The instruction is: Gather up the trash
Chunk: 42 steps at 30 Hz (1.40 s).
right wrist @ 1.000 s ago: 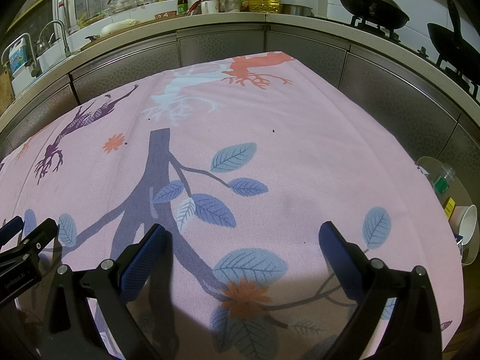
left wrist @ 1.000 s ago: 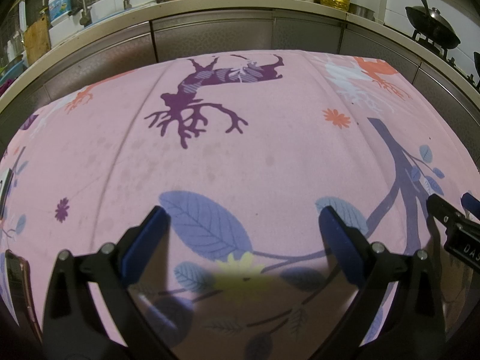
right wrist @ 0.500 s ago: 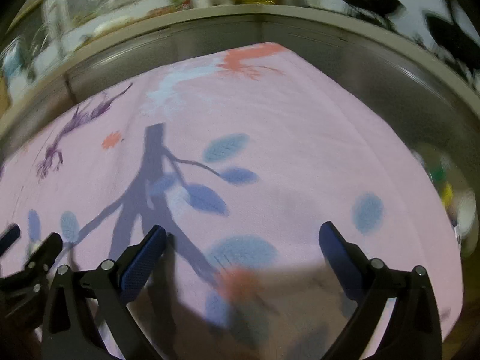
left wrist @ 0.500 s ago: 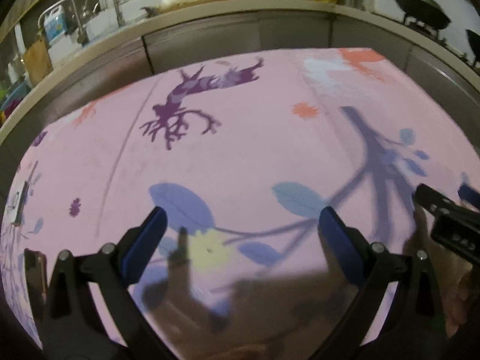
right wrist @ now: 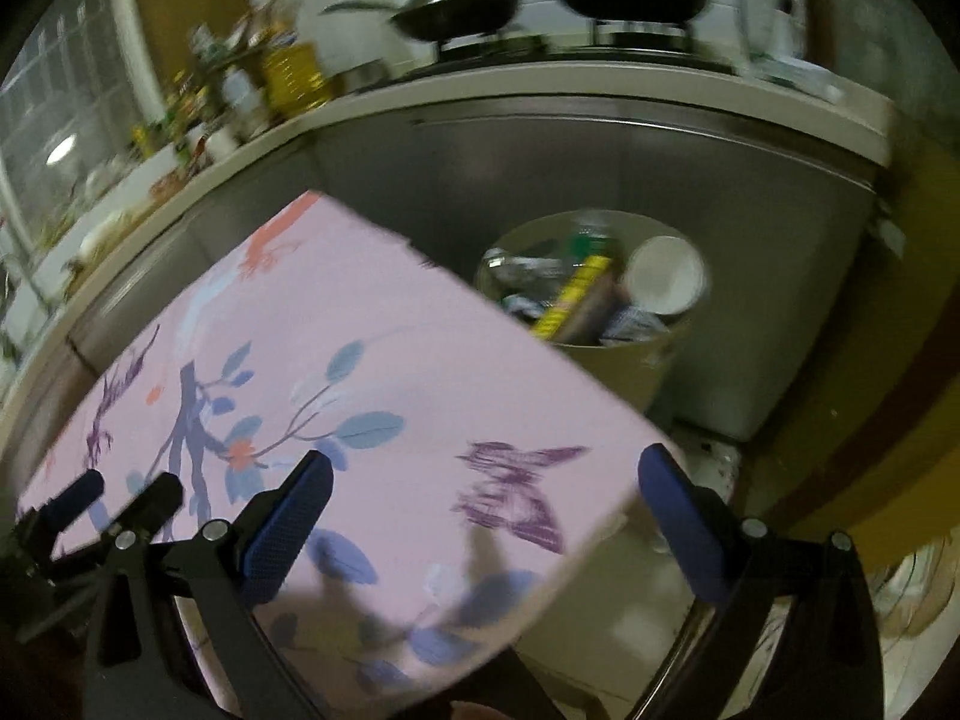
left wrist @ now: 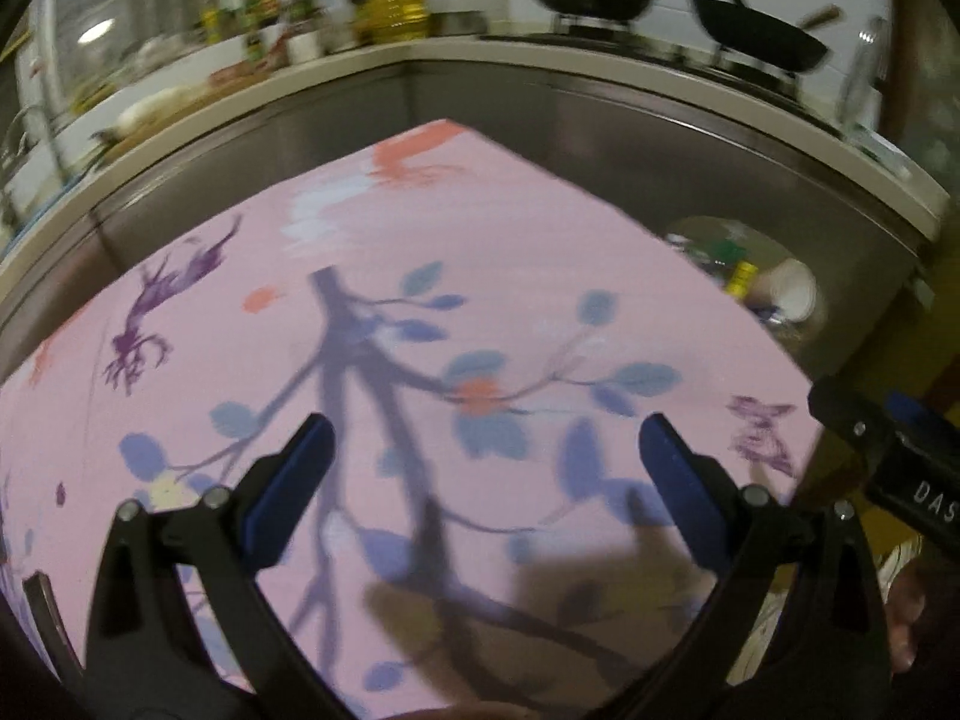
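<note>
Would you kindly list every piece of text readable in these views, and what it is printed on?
"DAS": white letters, cut off by the frame edge, on the right tool's black body.
Bottle labels on the counter: too blurred.
Yellow packet in the trash bin: print unreadable.

A round beige trash bin point(right wrist: 624, 360) stands beside the table's far corner, filled with a white cup point(right wrist: 663, 276) and wrappers.
</note>
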Motion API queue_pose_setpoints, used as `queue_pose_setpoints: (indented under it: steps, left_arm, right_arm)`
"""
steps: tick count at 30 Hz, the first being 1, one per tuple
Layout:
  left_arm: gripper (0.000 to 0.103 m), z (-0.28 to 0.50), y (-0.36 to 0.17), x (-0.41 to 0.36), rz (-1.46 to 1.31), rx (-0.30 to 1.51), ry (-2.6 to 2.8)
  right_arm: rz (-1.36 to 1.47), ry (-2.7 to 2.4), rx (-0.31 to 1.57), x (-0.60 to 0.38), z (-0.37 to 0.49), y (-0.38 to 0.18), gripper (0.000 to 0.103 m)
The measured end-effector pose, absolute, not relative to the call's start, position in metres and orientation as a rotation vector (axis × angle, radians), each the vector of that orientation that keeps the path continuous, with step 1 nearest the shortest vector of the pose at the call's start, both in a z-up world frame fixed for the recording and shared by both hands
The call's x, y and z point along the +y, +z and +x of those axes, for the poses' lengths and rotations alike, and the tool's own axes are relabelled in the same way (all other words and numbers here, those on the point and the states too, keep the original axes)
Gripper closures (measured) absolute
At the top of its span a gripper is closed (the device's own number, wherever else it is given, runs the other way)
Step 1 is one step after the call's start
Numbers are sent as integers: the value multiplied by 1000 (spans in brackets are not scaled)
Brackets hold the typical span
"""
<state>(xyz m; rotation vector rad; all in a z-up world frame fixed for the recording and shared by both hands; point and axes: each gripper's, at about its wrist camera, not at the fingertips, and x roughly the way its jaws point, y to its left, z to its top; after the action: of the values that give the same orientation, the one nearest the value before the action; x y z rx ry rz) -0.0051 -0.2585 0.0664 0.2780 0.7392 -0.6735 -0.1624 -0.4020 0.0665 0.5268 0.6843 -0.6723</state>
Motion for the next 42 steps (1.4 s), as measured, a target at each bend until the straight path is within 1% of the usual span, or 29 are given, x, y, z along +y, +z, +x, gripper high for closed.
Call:
queue_pose_setpoints:
  steps: [6, 13, 36, 42]
  left_arm:
    - [6, -43, 84, -285, 331, 690, -747]
    - [6, -70, 97, -291, 354, 644, -771]
    - [6, -70, 100, -267, 326, 594, -685]
    - [6, -68, 100, -264, 321, 605, -689]
  right_arm:
    - [560, -708, 634, -408, -199, 81, 5]
    - [566, -730, 594, -413, -219, 89, 5]
    - [563, -718, 596, -405, -216, 90, 5]
    - [568, -718, 593, -404, -215, 89, 5]
